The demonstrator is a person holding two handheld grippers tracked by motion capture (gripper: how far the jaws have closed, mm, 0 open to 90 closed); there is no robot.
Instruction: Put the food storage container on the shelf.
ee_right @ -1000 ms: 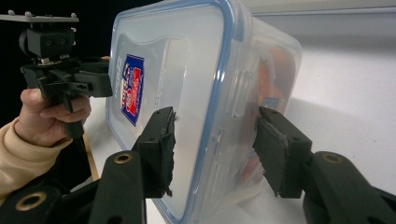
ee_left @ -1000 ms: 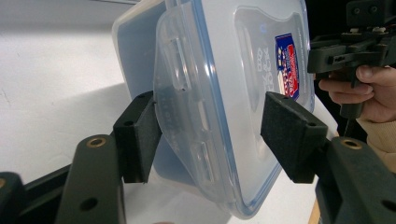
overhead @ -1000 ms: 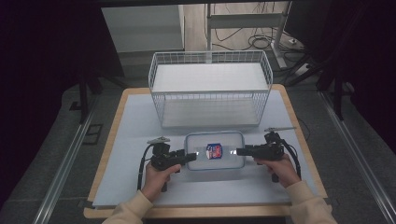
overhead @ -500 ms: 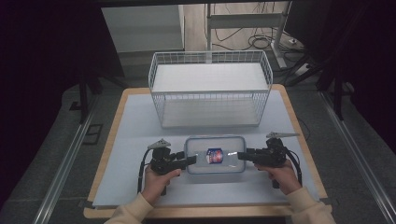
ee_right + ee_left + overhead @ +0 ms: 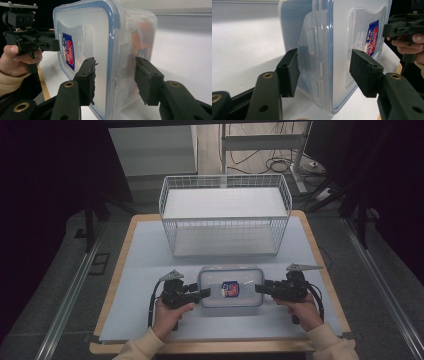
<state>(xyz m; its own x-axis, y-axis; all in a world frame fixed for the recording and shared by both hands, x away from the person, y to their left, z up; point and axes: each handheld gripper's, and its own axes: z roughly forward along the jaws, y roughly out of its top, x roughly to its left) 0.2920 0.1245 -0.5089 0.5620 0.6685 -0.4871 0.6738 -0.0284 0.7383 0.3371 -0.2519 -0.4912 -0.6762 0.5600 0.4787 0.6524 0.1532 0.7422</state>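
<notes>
container: a clear plastic box (image 5: 231,287) with a blue-rimmed snap lid and a small red-and-blue label (image 5: 230,289) on top, lying flat on the pale table mat (image 5: 145,255), just in front of the wire basket.
wire basket: white mesh basket (image 5: 225,215), standing behind the container, a little apart from it, toward the far edge of the mat.
left gripper: the left gripper (image 5: 202,294) sits at the container's left short end, held in the person's left hand (image 5: 167,316); in the left gripper view (image 5: 323,72) its jaws stand apart with the container's end flap (image 5: 312,55) and lid edge between them; one pad (image 5: 290,72) lies against the flap's side, the other pad (image 5: 364,72) is clear of the lid, so it is open around the end, not clamped.
right gripper: the right gripper (image 5: 260,288) sits at the container's right short end, held in the right hand (image 5: 303,312); in the right gripper view (image 5: 116,80) its jaws straddle the lid edge, both pads with a gap to the plastic, so it is open too.
inside the container: something orange shows dimly through the wall (image 5: 140,37); i cannot tell what it is.
table: the mat covers a wood-edged table (image 5: 112,270); both grippers and the container are at its near side, in front of the basket.
</notes>
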